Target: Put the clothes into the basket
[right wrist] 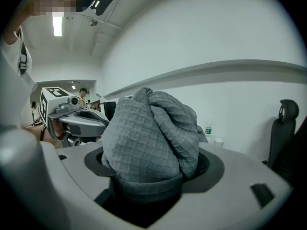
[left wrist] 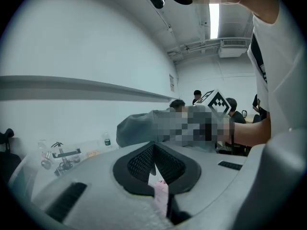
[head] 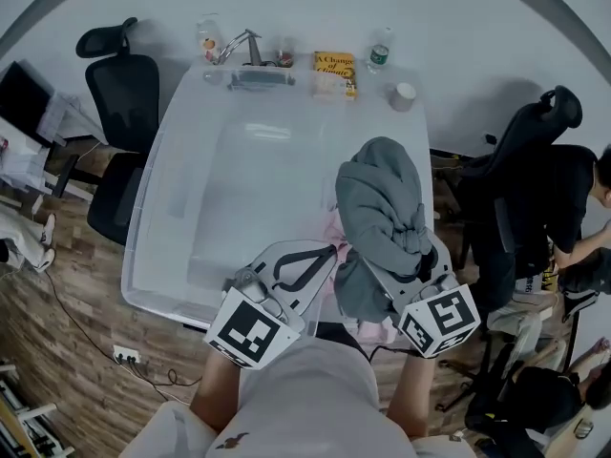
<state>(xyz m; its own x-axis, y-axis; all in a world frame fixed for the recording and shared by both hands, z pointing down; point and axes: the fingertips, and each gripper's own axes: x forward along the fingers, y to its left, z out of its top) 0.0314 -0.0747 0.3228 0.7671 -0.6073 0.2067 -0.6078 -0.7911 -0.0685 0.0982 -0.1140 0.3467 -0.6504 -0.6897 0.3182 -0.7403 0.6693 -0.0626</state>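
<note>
A bunched grey garment [head: 382, 218] rises out of my right gripper [head: 406, 273], which is shut on it near the table's front right. In the right gripper view the grey garment [right wrist: 148, 138] fills the space between the jaws of the right gripper [right wrist: 153, 174]. My left gripper [head: 310, 260] sits just left of it, and a pink cloth [head: 336, 229] shows between the two. In the left gripper view the left gripper [left wrist: 154, 169] has its pads together on the pink cloth [left wrist: 160, 193], with the grey garment [left wrist: 136, 127] beyond. A big translucent basket [head: 172, 208] covers most of the white table.
Along the table's far edge stand a phone stand [head: 250, 46], a yellow book [head: 334, 65], a bottle [head: 380, 51] and a cup [head: 402, 95]. Black office chairs stand at left [head: 129, 93] and right [head: 535, 151]. A person [head: 578, 208] bends at the right.
</note>
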